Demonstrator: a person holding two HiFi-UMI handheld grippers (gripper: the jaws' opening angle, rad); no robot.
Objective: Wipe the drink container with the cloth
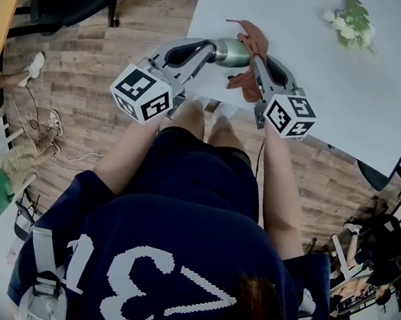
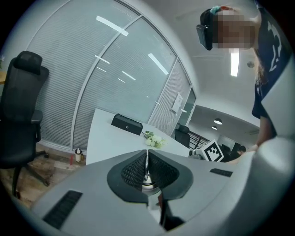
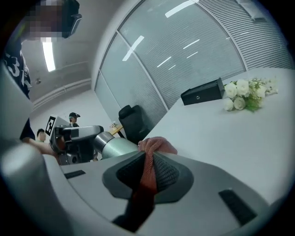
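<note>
In the head view, the left gripper (image 1: 209, 50) is clamped on one end of the container (image 1: 232, 52), which lies level ahead of its tips over the table (image 1: 299, 67) edge. The right gripper (image 1: 256, 62) pinches the cloth (image 1: 256, 37), which drapes over the container just beside its tips.

In the left gripper view, the jaws are nearly together on a thin metal part of the container (image 2: 147, 174).

In the right gripper view, the jaws are closed on the cloth (image 3: 148, 168), which bunches above the tips. The container (image 3: 117, 146) lies just left of them, touching the cloth. The flowers (image 3: 244, 94) sit well ahead, to the right.
</note>
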